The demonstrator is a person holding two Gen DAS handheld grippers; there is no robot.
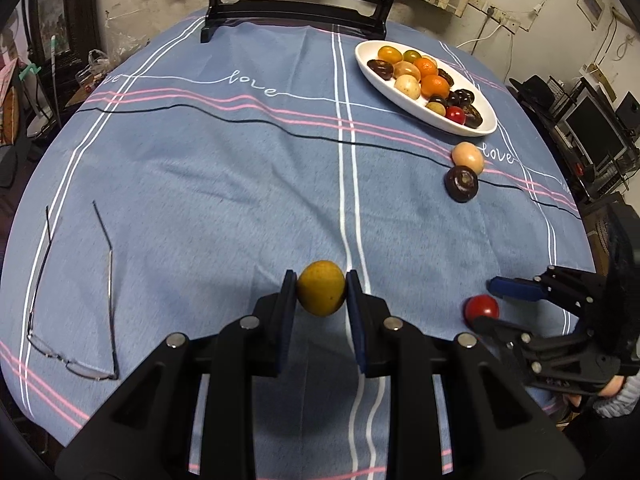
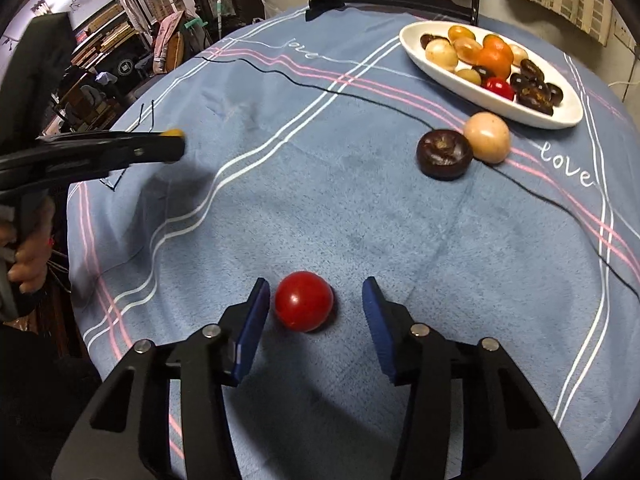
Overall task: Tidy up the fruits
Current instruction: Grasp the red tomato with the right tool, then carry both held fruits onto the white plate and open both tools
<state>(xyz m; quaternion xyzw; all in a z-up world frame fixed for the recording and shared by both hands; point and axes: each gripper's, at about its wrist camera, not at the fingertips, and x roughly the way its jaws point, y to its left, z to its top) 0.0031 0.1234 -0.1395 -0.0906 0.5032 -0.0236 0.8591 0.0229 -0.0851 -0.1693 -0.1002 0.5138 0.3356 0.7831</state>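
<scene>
My left gripper (image 1: 321, 289) is shut on a yellow fruit (image 1: 321, 288) and holds it above the blue tablecloth; it also shows in the right wrist view (image 2: 176, 144). My right gripper (image 2: 314, 304) is open, its fingers on either side of a red tomato (image 2: 304, 301) that lies on the cloth; the tomato also shows in the left wrist view (image 1: 481, 307). A white oval plate (image 1: 384, 80) (image 2: 416, 50) at the far right holds several fruits. A dark brown fruit (image 2: 444, 154) and a beige fruit (image 2: 487, 137) lie side by side on the cloth near the plate.
A pair of glasses (image 1: 76, 292) lies on the cloth at the left. A black chair (image 1: 296, 4) stands at the table's far edge. Clutter and shelves surround the round table (image 2: 360, 208).
</scene>
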